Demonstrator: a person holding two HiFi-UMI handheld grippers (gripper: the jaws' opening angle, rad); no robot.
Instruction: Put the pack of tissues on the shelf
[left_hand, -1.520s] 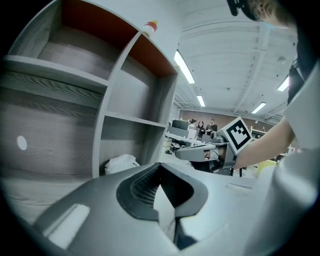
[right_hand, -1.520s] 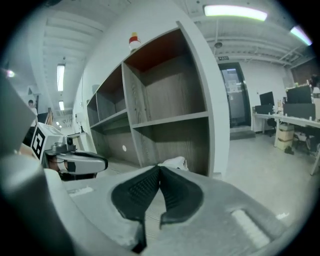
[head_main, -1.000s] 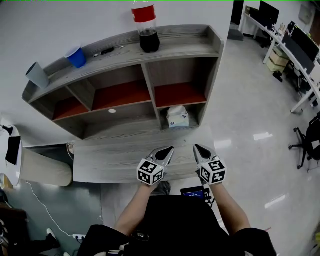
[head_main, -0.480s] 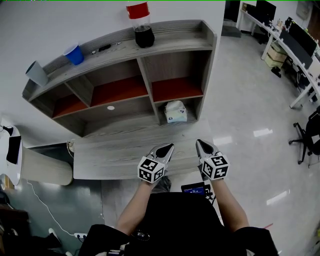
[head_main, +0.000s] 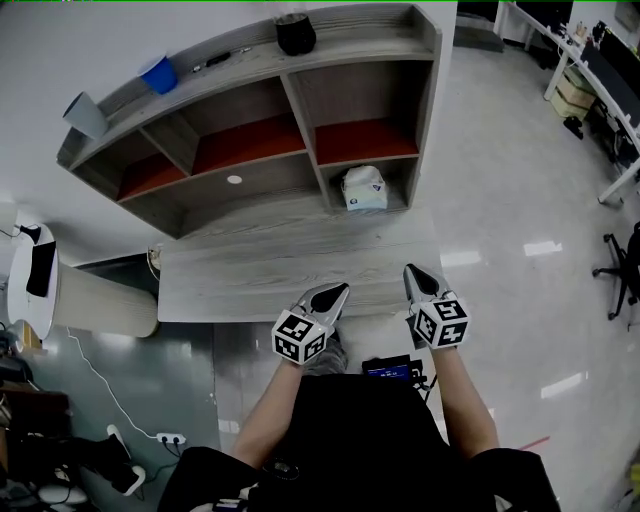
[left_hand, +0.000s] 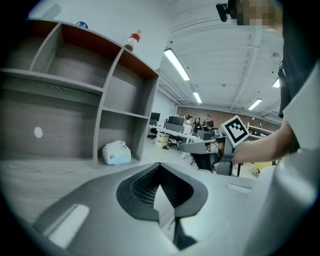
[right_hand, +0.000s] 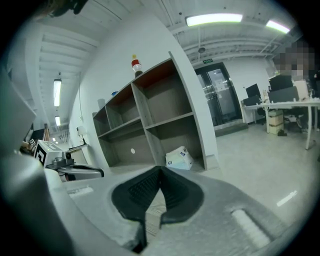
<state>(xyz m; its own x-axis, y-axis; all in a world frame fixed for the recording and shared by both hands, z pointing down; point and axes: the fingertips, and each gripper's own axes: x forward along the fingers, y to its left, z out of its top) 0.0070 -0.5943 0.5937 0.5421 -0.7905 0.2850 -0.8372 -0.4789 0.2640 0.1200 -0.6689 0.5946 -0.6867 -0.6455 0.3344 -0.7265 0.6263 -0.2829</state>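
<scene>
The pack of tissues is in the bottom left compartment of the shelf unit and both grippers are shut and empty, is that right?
Not quite. The pack of tissues sits in the bottom right compartment of the shelf unit, not the bottom left, as the head view shows. The left gripper and right gripper are indeed shut and empty.

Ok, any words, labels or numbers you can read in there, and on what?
Nothing can be read as text.
pack of tissues: blue print on its face, too small to read.
bottle: red label, too small to read.
green sign above the door: blurred.
Cubes on the left gripper and right gripper: black-and-white square markers, no words.
</scene>
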